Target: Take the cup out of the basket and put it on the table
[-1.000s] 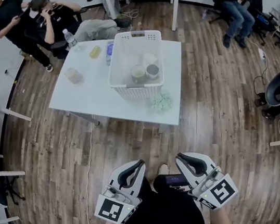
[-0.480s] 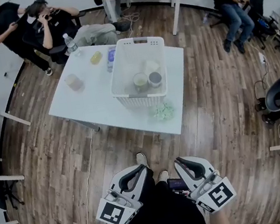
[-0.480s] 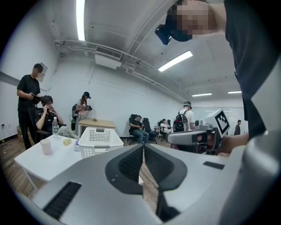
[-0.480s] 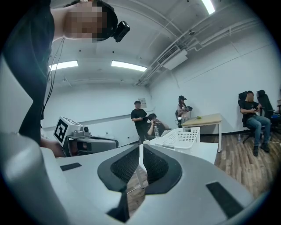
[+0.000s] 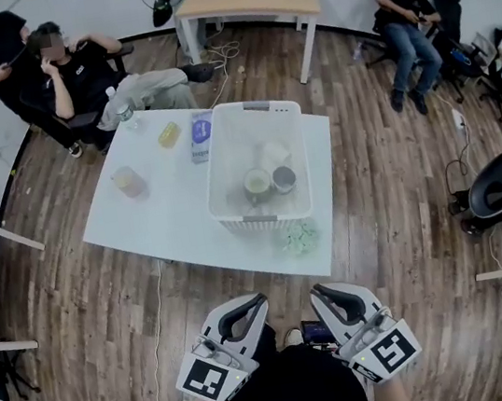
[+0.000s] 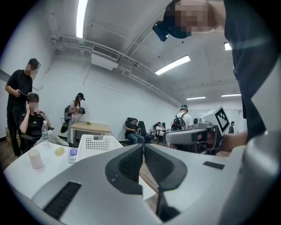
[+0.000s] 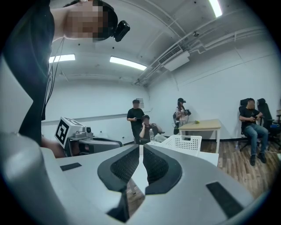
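**A:** Where are the cups found?

**B:** Three are seen inside the basket (image 5: 264, 218), which is set on the right half of the white table (image 5: 169, 217), reaching from near the far edge almost to the near edge. A pale cup (image 5: 257, 184) and a dark cup (image 5: 283, 178) are placed side by side toward the basket's near wall. A white cup (image 5: 273, 154) is tucked just behind them.

**A:** How are the grippers held?

**B:** The left gripper (image 5: 248, 303) and the right gripper (image 5: 322, 291) are held side by side over the wooden floor (image 5: 409, 245), well apart from the table's near edge. Both pairs of jaws are pressed together, and nothing is gripped between them.

**A:** What else is laid on the table?

**B:** A green crumpled thing (image 5: 300, 237) is set at the near edge, just in front of the basket. A clear cup (image 5: 128, 181) is placed toward the left edge, and a water bottle (image 5: 124, 116) at the far left corner. A yellow object (image 5: 169, 134) and a purple-and-white packet (image 5: 201, 137) are laid near the far edge, the packet just beside the basket.
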### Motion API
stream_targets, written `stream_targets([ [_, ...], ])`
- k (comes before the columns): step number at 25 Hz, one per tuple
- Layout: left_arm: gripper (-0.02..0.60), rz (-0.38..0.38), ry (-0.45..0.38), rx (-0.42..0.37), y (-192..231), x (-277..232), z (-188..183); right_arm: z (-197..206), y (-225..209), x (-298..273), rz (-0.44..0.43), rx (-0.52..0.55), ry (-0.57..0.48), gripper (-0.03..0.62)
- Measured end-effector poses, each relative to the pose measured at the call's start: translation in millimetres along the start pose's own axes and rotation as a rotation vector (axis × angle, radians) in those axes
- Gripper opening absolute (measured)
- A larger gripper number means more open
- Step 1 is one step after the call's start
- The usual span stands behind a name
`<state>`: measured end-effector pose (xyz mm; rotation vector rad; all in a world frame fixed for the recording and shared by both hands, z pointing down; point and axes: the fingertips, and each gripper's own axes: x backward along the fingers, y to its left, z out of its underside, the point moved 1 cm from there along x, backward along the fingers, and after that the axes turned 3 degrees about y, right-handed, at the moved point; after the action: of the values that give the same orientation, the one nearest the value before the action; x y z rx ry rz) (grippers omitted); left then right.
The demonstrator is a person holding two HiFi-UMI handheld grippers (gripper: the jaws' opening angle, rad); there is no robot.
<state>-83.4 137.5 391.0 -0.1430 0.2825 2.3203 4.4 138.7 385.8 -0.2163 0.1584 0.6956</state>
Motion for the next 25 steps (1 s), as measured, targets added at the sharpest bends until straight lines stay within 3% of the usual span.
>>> stream_targets([
  [13, 0.018, 0.106, 0.002, -0.008, 77.2, -6.9, -3.6, -16.6, -5.0, -76.7, 0.087, 0.022, 0.020, 0.041],
  [25, 0.020, 0.148, 0.017, -0.017, 87.7, -39.1, -7.3, -17.0, -35.1, -82.6, 0.104, -0.004, 0.019, 0.041],
])
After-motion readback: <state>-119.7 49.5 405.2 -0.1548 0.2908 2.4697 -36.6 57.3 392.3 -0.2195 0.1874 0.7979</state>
